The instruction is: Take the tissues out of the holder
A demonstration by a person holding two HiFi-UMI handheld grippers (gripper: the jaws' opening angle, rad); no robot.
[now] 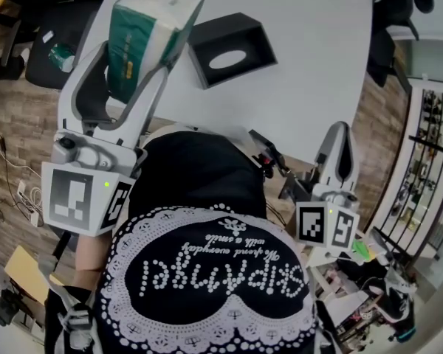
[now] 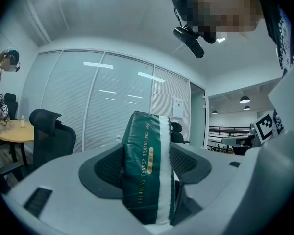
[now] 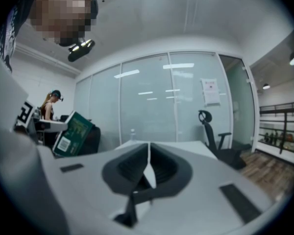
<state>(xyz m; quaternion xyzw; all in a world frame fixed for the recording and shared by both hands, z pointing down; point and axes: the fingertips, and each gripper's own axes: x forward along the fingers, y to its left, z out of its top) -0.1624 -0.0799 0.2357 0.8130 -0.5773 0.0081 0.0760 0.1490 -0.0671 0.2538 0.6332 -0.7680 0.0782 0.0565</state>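
Tissue pack (image 1: 149, 35), green and white, pinched between the jaws of the left claw (image 1: 136, 61) at upper left, over the white desk (image 1: 310, 65). Black holder (image 1: 231, 48) sits on the desk just right of it. At lower right, the right claw (image 1: 338, 135) is pressed together, empty.

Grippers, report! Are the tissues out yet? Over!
Left gripper clamped on tissue pack, held up clear of the black holder. Right gripper shut, empty. Nothing in the way. Over.
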